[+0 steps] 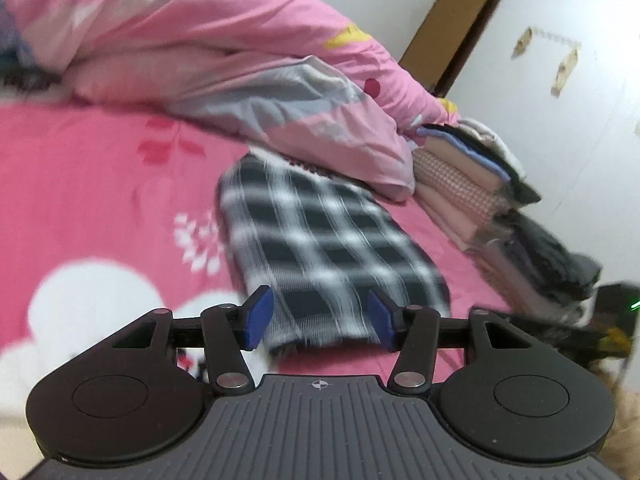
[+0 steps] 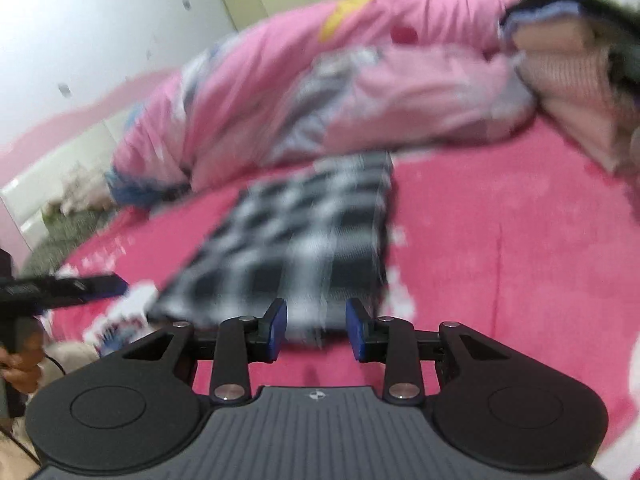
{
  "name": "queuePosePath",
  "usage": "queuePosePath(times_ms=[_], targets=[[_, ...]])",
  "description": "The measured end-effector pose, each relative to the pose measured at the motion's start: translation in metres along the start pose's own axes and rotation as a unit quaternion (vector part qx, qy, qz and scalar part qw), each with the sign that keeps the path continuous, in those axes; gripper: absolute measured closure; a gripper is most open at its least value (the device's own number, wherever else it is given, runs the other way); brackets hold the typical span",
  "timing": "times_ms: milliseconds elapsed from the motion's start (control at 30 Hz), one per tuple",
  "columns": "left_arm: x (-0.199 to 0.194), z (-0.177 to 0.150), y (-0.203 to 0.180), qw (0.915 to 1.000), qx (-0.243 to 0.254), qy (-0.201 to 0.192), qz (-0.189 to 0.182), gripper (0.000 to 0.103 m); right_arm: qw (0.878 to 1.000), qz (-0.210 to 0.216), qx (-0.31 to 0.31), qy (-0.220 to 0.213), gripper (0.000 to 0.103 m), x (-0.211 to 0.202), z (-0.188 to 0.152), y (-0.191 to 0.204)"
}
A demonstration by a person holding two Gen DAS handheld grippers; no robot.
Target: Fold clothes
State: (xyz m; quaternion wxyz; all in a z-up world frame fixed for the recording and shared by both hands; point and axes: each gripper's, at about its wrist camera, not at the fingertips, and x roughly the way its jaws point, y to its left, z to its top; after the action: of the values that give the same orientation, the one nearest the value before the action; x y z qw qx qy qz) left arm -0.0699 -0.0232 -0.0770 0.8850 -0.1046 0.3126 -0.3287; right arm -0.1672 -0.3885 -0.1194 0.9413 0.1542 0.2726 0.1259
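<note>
Both tongs, left tongs [image 1: 320,320] and right tongs [image 2: 316,330], gape empty over the folded plaid garment [image 1: 324,240] on the bed [image 1: 100,200].

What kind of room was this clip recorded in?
Most likely a bedroom: a bed with a pink patterned sheet, a bunched pink quilt, a folded plaid garment, and a stack of folded clothes against a white wall.
</note>
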Motion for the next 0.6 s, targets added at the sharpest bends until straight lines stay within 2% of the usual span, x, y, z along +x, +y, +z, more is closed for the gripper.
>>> queuePosePath(times_ms=[67, 167, 233, 300, 400, 600], targets=[[0.014, 0.006, -0.010, 0.9994, 0.020, 0.006, 0.028, 0.047, 1.000, 0.005, -0.003, -0.024, 0.069, 0.000, 0.009, 0.005], [0.037, 0.005, -0.022, 0.9963, 0.046, 0.027, 0.067, 0.045, 0.999, -0.006, -0.007, -0.035, 0.069, 0.012, 0.015, 0.010], [0.053, -0.002, -0.027, 0.9915, 0.065, 0.048, 0.102, 0.044, 0.999, -0.019, -0.015, -0.029, 0.069, 0.022, 0.011, 0.013], [0.059, -0.010, -0.030, 0.9878, 0.069, 0.060, 0.126, 0.044, 0.998, -0.046, -0.031, 0.000, 0.069, 0.032, -0.001, 0.014], [0.049, -0.015, -0.036, 0.9869, 0.068, 0.052, 0.137, 0.043, 0.996, -0.073, -0.043, 0.035, 0.069, 0.034, -0.020, 0.017], [0.019, -0.022, -0.048, 0.9865, 0.063, 0.025, 0.149, 0.043, 0.997, -0.068, -0.019, 0.022, 0.068, 0.010, -0.026, 0.023]])
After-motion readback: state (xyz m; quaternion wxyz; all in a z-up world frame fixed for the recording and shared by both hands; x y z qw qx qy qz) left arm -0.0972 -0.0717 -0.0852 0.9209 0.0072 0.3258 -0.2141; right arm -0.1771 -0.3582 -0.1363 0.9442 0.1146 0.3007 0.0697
